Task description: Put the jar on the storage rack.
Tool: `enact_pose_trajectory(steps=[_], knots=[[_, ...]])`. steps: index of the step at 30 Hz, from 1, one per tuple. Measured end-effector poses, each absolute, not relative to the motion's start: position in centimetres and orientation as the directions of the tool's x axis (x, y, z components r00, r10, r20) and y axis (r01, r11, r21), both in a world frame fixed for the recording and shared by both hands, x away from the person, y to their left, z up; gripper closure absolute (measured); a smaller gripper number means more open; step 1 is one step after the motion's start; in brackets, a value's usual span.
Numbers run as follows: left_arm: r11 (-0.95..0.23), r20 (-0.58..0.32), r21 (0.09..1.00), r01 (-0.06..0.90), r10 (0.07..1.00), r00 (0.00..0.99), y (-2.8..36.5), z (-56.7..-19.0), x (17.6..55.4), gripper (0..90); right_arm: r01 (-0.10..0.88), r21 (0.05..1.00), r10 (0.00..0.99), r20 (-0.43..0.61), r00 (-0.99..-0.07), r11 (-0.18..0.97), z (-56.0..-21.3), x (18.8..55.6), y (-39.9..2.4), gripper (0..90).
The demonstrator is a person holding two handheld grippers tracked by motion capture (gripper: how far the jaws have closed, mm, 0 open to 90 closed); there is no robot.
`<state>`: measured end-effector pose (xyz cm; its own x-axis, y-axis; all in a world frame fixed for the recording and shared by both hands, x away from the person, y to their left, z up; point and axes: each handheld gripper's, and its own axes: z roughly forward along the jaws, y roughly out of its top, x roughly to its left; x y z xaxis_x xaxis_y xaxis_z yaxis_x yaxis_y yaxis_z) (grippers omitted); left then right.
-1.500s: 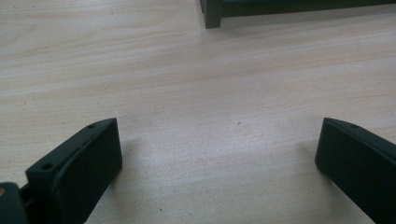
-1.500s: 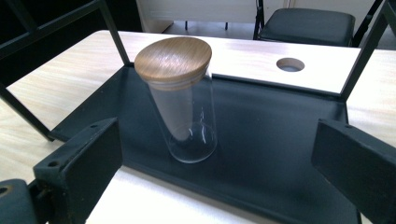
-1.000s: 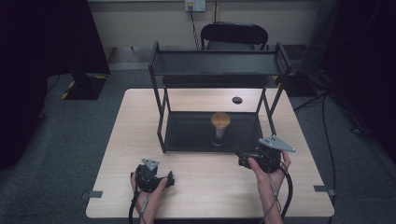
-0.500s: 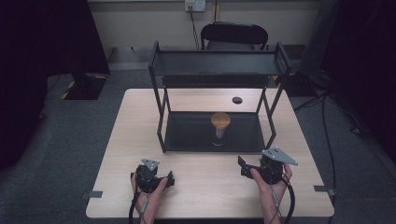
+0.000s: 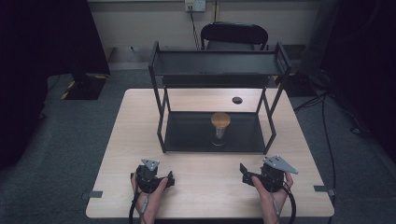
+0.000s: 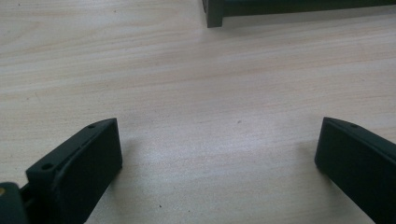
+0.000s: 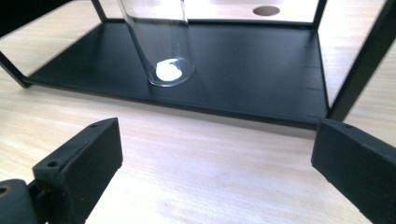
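From the high view, a wooden table [image 5: 205, 196] holds a black rack [image 5: 217, 70] with two shelves. On the bottom shelf [image 5: 187, 135] stands a clear glass tube [image 5: 219, 133] with a round cork top [image 5: 220, 120]. The tube is upright, near the middle of the shelf. A small dark spot [image 5: 237, 100] lies on the table, far behind the rack.

The left gripper [image 5: 169, 179] rests on the near left part of the table, held in a hand [image 5: 148, 193]. The right gripper [image 5: 243, 173] rests on the near right part, held in the other hand [image 5: 271, 192]. Both are well apart from the tube.

The right gripper view shows the tube [image 7: 161, 42] up close. A white bit [image 7: 168, 71] sits at its bottom, which the high view is too small to show. The jaws are spread wide with nothing between them.

The left gripper view shows bare table wood [image 6: 196, 93] and just a corner of the rack [image 6: 215, 11] at the top. Its jaws are spread wide too, holding nothing.
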<state>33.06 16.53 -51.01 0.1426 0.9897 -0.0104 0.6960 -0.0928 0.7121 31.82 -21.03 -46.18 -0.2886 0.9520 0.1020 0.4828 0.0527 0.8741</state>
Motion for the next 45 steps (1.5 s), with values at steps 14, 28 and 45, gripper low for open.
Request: enact_pose_trajectory(steps=[14,28,45], knots=[[-0.093,-0.01,0.712,0.696,0.99,0.142,16.5,-51.0,33.1,0.2,0.517,0.852,0.962,0.068,-0.264,0.082,-47.9,31.2,-20.9,1.2],[-0.092,-0.011,0.712,0.696,0.99,0.142,16.5,-51.0,33.1,0.3,0.575,0.811,0.966,0.051,-0.255,0.109,-49.7,31.1,-20.5,1.4],[-0.092,-0.011,0.712,0.696,0.99,0.141,16.5,-51.0,33.1,0.2,0.674,0.726,0.973,0.026,-0.23,0.14,-50.7,32.0,-20.6,1.4]])
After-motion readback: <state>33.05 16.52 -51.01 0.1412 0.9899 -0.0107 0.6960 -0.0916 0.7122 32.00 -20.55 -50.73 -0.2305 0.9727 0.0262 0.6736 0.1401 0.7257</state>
